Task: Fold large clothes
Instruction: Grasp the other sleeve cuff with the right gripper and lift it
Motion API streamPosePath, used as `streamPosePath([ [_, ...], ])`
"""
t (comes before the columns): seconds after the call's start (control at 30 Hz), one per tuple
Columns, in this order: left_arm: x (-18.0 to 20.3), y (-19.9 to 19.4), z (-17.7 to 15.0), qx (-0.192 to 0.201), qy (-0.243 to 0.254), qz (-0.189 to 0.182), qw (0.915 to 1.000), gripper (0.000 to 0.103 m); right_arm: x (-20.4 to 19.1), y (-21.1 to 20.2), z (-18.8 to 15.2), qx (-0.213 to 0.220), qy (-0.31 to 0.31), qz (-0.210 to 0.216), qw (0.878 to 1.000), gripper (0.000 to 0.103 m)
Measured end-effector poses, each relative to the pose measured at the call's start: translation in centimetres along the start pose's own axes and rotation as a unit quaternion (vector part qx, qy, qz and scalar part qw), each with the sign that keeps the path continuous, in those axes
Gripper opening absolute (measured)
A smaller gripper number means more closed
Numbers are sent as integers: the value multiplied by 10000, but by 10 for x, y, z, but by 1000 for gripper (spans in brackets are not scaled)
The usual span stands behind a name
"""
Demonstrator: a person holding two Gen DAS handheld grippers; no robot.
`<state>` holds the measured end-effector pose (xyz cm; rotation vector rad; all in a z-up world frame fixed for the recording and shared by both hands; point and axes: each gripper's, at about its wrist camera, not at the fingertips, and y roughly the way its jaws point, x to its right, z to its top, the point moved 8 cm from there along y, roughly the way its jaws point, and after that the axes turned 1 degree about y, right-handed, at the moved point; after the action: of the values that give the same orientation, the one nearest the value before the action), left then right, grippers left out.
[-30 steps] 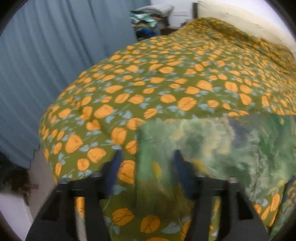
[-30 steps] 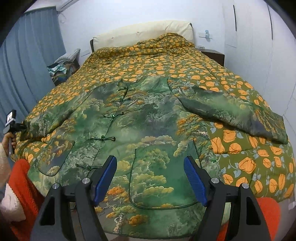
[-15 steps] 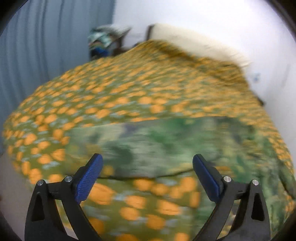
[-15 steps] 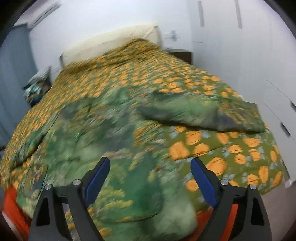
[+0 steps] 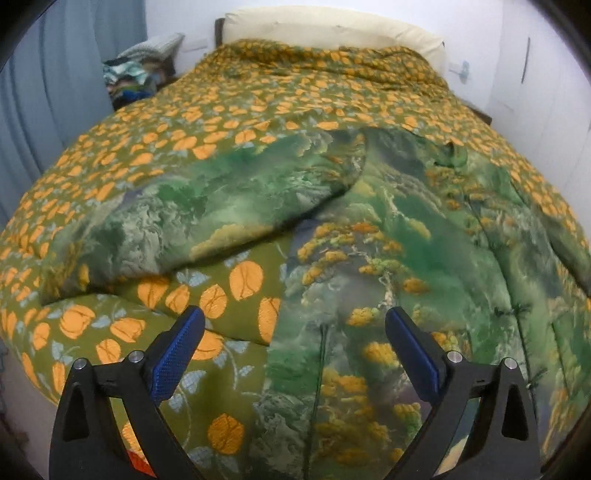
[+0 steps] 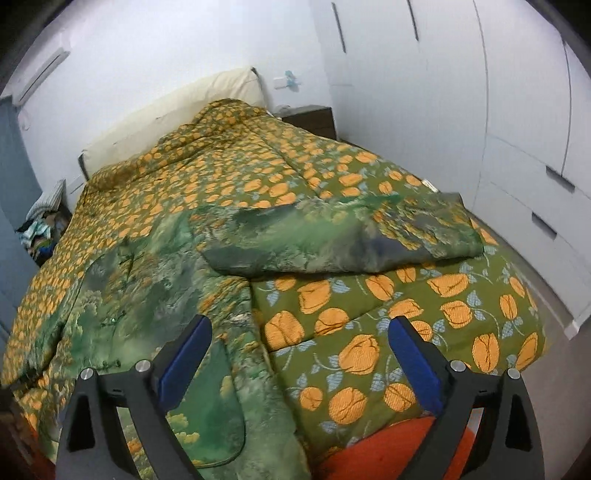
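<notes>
A large padded jacket (image 5: 406,258) with a green landscape print lies spread front up on the bed. Its left sleeve (image 5: 207,221) stretches out to the left and its right sleeve (image 6: 351,240) to the right. My left gripper (image 5: 294,317) hovers open above the jacket's lower left edge, where the hem meets the bedspread (image 5: 236,284). My right gripper (image 6: 300,325) hangs over the jacket's lower right edge (image 6: 236,332). Its jaws are opening and its pads (image 6: 184,358) press on nothing.
An olive bedspread (image 6: 369,332) with orange flowers covers the bed. A cream headboard cushion (image 5: 332,29) is at the far end. A clothes pile (image 5: 136,81) sits by the blue curtain (image 5: 55,92). A nightstand (image 6: 310,118) and white wardrobe (image 6: 517,147) stand on the right. Red-orange cloth (image 6: 388,450) shows at the bed's foot.
Both grippers' jaws have spread wider. The left one has swung right, from the left sleeve's end to the jacket's lower left edge. The right one has shifted right, off the jacket's middle.
</notes>
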<state>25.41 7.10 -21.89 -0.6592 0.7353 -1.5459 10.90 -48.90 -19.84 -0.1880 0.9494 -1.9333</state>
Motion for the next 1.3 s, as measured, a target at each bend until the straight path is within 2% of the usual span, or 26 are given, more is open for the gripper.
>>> streamPosePath([
  [0.2, -7, -7, 1, 200, -56, 92, 9997, 99, 32, 23, 39, 218, 802, 343, 9959, 95],
  [0.3, -9, -7, -3, 199, -76, 144, 9997, 99, 57, 48, 48, 130, 1435, 542, 9881, 95],
  [0.4, -10, -5, -8, 185, -1, 226, 9996, 99, 89, 76, 45, -109, 2266, 770, 9709, 95],
  [0.53, -10, -1, -13, 134, 110, 342, 9993, 99, 127, 101, 41, -263, 2953, 766, 9520, 94],
  [0.67, -13, 3, -13, 67, 51, 428, 9990, 99, 163, 122, 41, -324, 3708, 823, 9245, 91],
  [0.87, -17, 6, -15, 29, 57, 566, 9984, 99, 208, 142, 50, -54, 4423, 591, 8949, 80],
  [0.97, -18, 9, -17, -33, 68, 635, 9979, 99, 221, 151, 56, 18, 4601, 541, 8862, 67],
  [1.0, -18, 10, -17, -52, 70, 656, 9978, 99, 225, 154, 57, 16, 4620, 491, 8855, 54],
  [1.03, -18, 10, -18, -56, 67, 668, 9977, 99, 228, 157, 57, -20, 4612, 365, 8865, 38],
  [1.1, -19, 11, -18, -61, 51, 705, 9975, 99, 231, 158, 59, -4, 4535, 267, 8908, 23],
  [1.17, -21, 11, -18, -45, 14, 716, 9974, 99, 225, 149, 72, 101, 4224, 143, 9062, 19],
  [1.3, -24, 12, -19, -26, -81, 664, 9978, 99, 177, 112, 133, 479, 2983, 141, 9532, 15],
])
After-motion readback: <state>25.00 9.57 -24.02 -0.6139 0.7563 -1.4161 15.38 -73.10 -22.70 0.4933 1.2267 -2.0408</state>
